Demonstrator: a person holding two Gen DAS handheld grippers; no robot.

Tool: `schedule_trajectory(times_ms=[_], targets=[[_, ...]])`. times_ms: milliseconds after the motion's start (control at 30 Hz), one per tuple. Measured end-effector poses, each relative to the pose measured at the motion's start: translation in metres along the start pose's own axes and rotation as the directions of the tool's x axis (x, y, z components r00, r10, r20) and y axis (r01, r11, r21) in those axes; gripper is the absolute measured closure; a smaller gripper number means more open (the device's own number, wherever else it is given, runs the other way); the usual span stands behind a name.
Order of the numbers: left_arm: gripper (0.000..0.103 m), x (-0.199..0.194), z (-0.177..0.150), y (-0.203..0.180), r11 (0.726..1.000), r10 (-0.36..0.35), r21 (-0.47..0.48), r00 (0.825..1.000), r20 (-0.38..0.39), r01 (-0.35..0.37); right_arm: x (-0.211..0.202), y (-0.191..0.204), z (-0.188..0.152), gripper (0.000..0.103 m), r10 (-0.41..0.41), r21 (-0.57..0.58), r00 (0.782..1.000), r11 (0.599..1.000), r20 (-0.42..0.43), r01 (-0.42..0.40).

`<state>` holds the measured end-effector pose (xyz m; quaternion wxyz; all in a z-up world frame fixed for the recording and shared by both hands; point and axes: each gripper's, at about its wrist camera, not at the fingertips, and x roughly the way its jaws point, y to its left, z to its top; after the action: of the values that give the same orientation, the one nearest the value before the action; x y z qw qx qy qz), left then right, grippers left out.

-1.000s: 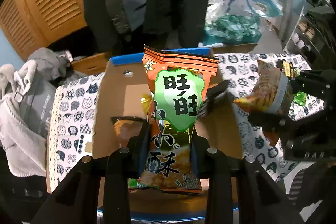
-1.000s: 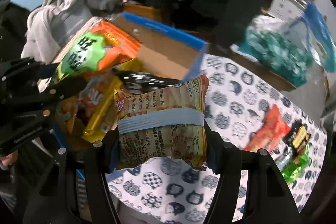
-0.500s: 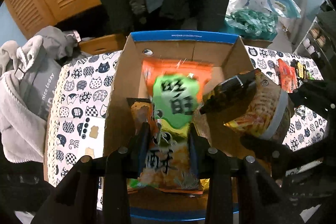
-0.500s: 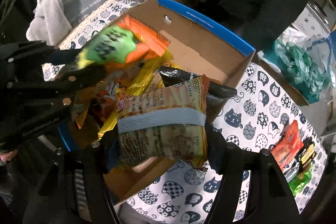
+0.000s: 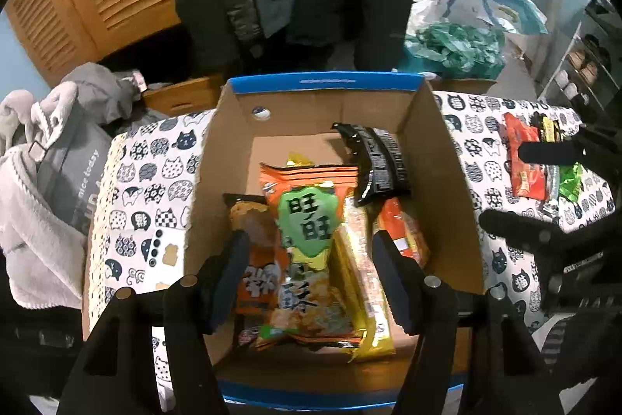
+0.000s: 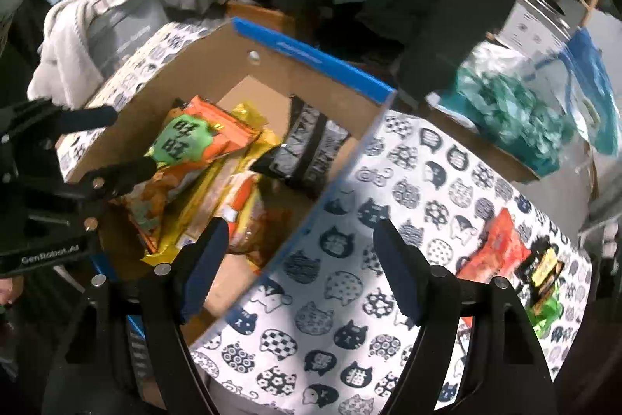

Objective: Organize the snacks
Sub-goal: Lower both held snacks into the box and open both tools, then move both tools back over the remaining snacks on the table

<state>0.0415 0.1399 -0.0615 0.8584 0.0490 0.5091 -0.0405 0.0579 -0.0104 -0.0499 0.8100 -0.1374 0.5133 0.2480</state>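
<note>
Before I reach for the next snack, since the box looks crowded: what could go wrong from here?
1. The black packet leans on the cardboard box wall atop other packs; it may slide when more land.
2. The orange-green pack lies between the open left gripper fingers; withdrawing carelessly could snag it.
3. The right gripper straddles the box's edge; swinging toward the red packet might catch that wall.

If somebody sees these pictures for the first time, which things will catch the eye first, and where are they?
First comes the cardboard box with a blue rim in the middle, with the orange and green snack bag lying on top of other packets inside. Both the left gripper and the right gripper are open and empty. More snacks lie on the cat-print tablecloth to the right.
</note>
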Motion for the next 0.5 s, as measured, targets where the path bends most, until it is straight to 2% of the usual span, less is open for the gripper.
schedule_trajectory(times_ms=[100,333,500], targets=[[0.032,-0.001,0.001,-0.008,1.000,-0.011,0.013,1.000,0.011,0.011,-0.005,-0.012,-0.004,0.027,-0.015,0.025,1.000,1.000,0.007,0.014],[0.032,-0.001,0.005,-0.032,0.997,-0.065,0.041,0.998,0.016,0.064,-0.017,-0.040,-0.017,0.026,-0.037,0.090,0.999,0.995,0.019,0.035],[0.032,0.000,0.009,-0.052,0.995,-0.078,0.069,0.997,0.011,0.077,-0.024,-0.063,-0.033,0.026,-0.060,0.136,0.998,0.989,0.012,0.058]])
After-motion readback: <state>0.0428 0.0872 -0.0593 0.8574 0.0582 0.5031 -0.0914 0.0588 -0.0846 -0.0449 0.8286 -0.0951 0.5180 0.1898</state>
